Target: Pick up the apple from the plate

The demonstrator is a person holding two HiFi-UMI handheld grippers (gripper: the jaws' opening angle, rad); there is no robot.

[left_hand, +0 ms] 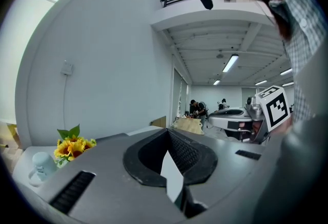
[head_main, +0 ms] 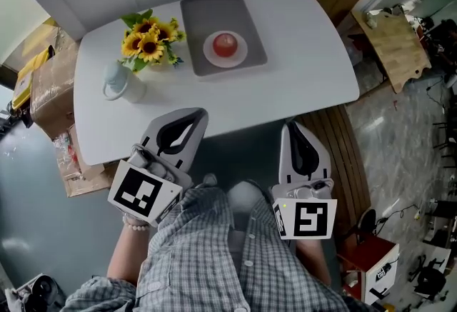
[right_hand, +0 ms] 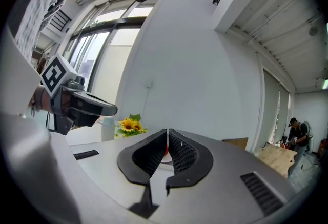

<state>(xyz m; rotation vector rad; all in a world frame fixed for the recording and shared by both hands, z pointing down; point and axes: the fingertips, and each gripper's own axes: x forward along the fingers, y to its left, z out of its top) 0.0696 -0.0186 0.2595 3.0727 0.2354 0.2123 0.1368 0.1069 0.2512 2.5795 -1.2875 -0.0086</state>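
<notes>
A red apple (head_main: 225, 43) sits on a small white plate (head_main: 240, 56), which rests on a grey tray (head_main: 207, 14) at the far middle of the white table (head_main: 300, 68). Both grippers hover at the table's near edge, well short of the plate. My left gripper (head_main: 197, 115) is shut and holds nothing; its tips meet in the left gripper view (left_hand: 167, 133). My right gripper (head_main: 294, 126) is shut and empty too. Through the seam of its jaws in the right gripper view (right_hand: 167, 131), a red sliver of the apple (right_hand: 165, 151) shows.
A bunch of sunflowers (head_main: 148, 39) and a white mug (head_main: 118, 82) stand on the table's left part. Cardboard boxes (head_main: 50, 82) lie on the floor to the left. A wooden board (head_main: 393, 43) and a bench (head_main: 343, 153) are on the right.
</notes>
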